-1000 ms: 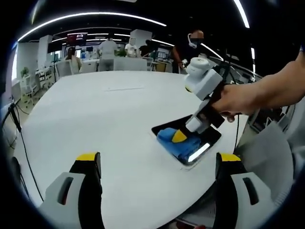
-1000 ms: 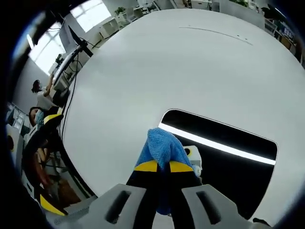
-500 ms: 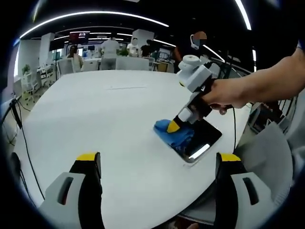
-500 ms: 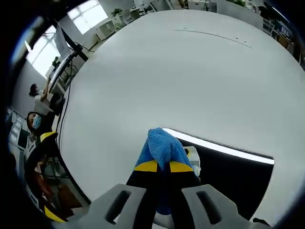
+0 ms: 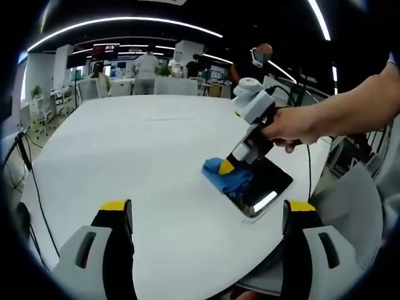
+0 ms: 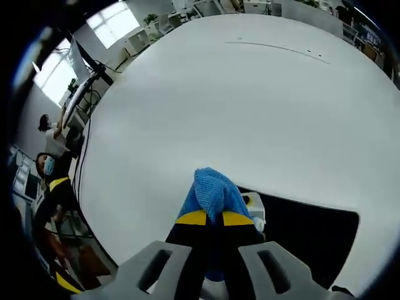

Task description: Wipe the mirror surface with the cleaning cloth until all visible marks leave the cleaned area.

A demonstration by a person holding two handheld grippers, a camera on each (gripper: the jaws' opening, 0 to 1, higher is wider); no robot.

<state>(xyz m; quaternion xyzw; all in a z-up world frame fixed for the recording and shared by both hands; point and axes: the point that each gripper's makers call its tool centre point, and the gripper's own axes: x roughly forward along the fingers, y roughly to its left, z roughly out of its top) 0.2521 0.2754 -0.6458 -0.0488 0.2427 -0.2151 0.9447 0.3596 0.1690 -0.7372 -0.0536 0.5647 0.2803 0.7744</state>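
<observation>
Your right claw (image 6: pixel 209 217) grips the blue cloth (image 6: pixel 212 192), pressing it on the mirror (image 6: pixel 309 234); your left claw (image 5: pixel 207 215) hangs open above the white surface (image 5: pixel 137 162).

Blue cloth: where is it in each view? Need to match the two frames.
Left gripper view: the blue cloth sits right of centre, on the near-left end of the mirror, under the right gripper.
Right gripper view: the blue cloth is at bottom centre, clamped between that gripper's yellow-tipped jaws, over the mirror's left edge.
Shared landmark: the dark rectangular mirror lying on the white table.
</observation>
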